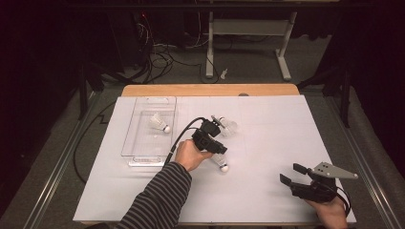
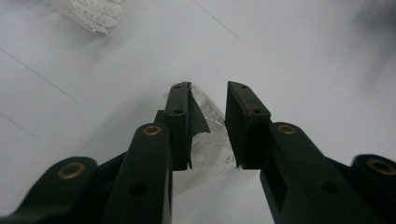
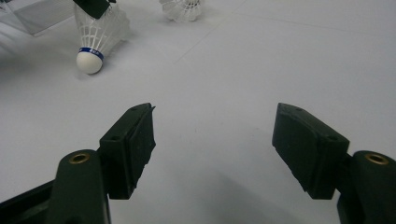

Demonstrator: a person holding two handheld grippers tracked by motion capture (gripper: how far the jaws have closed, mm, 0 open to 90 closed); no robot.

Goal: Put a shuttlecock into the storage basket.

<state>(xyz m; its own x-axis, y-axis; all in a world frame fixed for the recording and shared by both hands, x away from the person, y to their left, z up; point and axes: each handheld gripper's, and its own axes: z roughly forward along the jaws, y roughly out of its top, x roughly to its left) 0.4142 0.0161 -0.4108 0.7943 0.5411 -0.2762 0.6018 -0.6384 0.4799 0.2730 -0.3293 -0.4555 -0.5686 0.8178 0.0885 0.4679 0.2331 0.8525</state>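
**Currently: left jaws closed around a shuttlecock, right gripper idle**

Left to right across the high view:

- A clear tray (image 1: pixel 138 143) is seen at the left of the white table (image 1: pixel 267 200), with one shuttlecock (image 1: pixel 160 123) lying inside it.
- The left gripper (image 1: pixel 215 143) is held mid-table, just right of the tray. In the left gripper view the feather skirt of the held shuttlecock (image 2: pixel 208 135) is seen between the left gripper's jaws, which are drawn in close on both sides of it; the left pad is touching the feathers, the right one looks to be at the skirt's edge. Its cork end (image 1: pixel 223 167) is resting on the table, pointing toward the person.
- Another shuttlecock (image 1: pixel 227 126) is lying just beyond the left gripper, apart from it.
- The right gripper (image 1: pixel 292 175) is held low at the table's near right corner, well apart from the shuttlecocks. Its jaws are spread wide with nothing between them.
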